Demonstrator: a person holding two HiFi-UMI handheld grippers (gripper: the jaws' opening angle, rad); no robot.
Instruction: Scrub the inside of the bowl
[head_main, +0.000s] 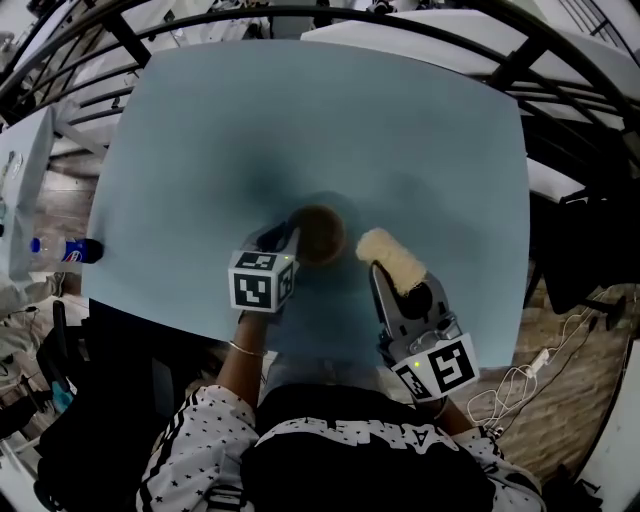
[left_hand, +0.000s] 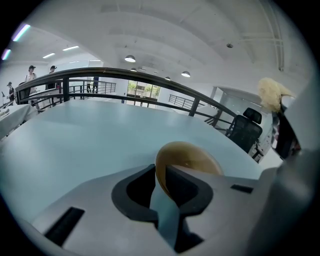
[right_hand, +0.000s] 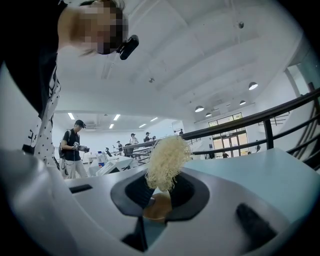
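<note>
A small brown bowl (head_main: 318, 232) stands upright on the pale blue table (head_main: 300, 120), near its front middle. My left gripper (head_main: 290, 238) comes at the bowl from the left. In the left gripper view the bowl's (left_hand: 187, 155) near rim runs between the two dark pads, and the left gripper (left_hand: 160, 175) is shut on that rim. My right gripper (head_main: 385, 272) is just right of the bowl, shut on a pale yellow stringy scrubber (head_main: 392, 258). The scrubber (right_hand: 167, 160) sticks up out of the right gripper (right_hand: 160, 187), with the bowl (right_hand: 157, 209) showing brown below it. The tuft of the scrubber (left_hand: 272, 92) hangs apart from the bowl.
A plastic bottle (head_main: 65, 250) with a blue cap lies off the table's left edge. Dark railings (head_main: 200, 20) curve round the far side. A black chair (head_main: 590, 250) stands to the right. People stand far off in the right gripper view (right_hand: 72, 145).
</note>
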